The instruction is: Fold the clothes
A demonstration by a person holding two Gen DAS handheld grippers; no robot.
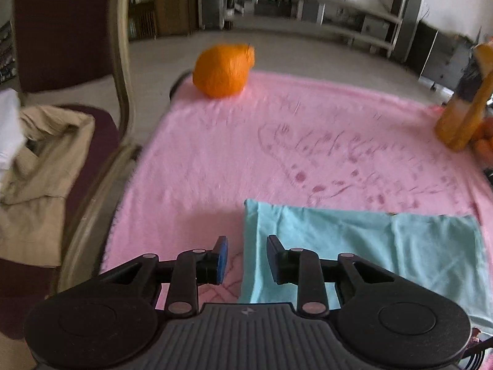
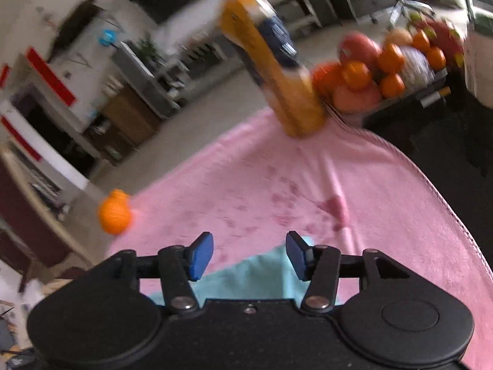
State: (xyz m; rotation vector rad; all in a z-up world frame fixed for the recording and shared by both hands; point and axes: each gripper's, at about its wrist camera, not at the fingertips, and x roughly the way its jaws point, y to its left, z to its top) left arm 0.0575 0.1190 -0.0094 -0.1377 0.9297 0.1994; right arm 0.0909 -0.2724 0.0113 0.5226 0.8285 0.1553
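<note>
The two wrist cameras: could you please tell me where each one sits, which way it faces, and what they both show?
Left wrist: behind the open left gripper, looking down across the pink blanket and folded blue cloth toward an orange; chair with beige garment at left.
Right wrist: behind the open right gripper, tilted, facing a juice bottle and fruit pile.
Shared: blanket, blue cloth, orange, bottle.

You work over a pink blanket [image 1: 215,160] that covers the support surface. Directly on it lie a folded light-blue cloth [image 1: 354,240] at the near edge, an orange [image 1: 222,71] at the far left corner, and a tall orange carton [image 2: 277,71] standing at the far right.
</note>
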